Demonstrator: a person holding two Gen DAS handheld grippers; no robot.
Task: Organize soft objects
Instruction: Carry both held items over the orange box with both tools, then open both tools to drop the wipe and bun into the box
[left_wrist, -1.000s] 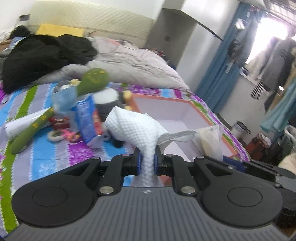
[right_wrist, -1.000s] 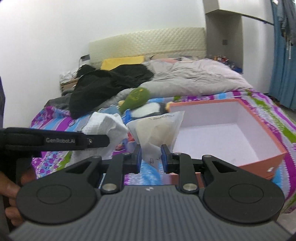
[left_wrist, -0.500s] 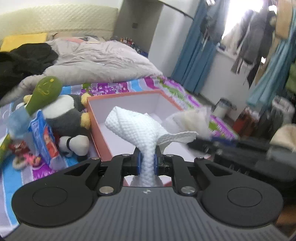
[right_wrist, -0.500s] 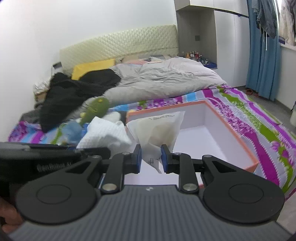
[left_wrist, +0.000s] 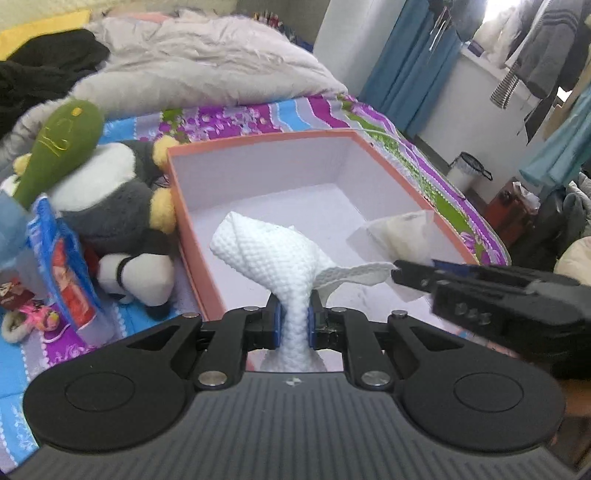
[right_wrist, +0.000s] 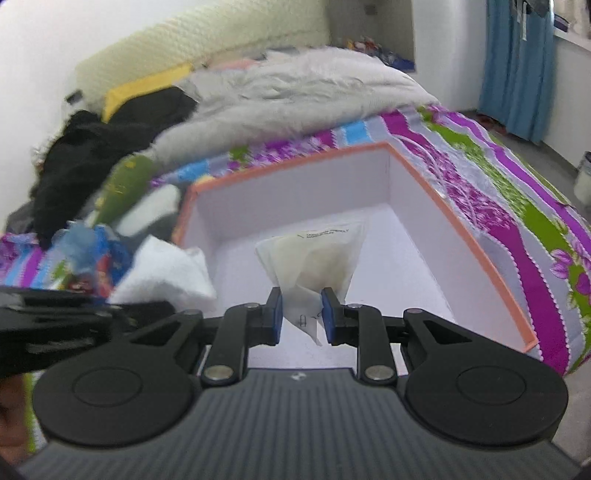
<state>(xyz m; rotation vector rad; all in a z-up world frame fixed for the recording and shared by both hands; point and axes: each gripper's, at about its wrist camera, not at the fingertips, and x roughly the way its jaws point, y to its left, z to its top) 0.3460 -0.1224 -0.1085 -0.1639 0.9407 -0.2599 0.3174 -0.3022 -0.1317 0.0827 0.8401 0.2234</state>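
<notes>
Right wrist view shows the only writing near legible: a short line of dark print along the top edge of the clear pouch (right_wrist: 314, 258) you carry, too small and blurred to read, plus a small mark near its lower corner. The blue and red packet (left_wrist: 64, 266) on the bed beside the toys has printing too, but none of it can be made out.

Your right gripper (right_wrist: 302, 314) is clamped on the pouch's lower corner, the blue pads pressing it from both sides, and the pouch (cream-coloured stuff inside) stands up from the jaws over the open orange box (right_wrist: 461, 236). Your left gripper (left_wrist: 293, 319) is closed tightly on the narrow twisted neck of the white waffle-textured cloth (left_wrist: 269, 254), which flares out above the pads and hangs over the near left part of the same box. In the left wrist view your right gripper reaches in from the right edge, its pouch over the box's near right corner.

The box sits on the striped, flowered bedspread (left_wrist: 258, 118); its white inside shows nothing lying on the floor that you can see. Just left of it, touching its wall, lies a grey and white plush toy (left_wrist: 118, 206) with a green plush (left_wrist: 59, 147) resting on top.
</notes>
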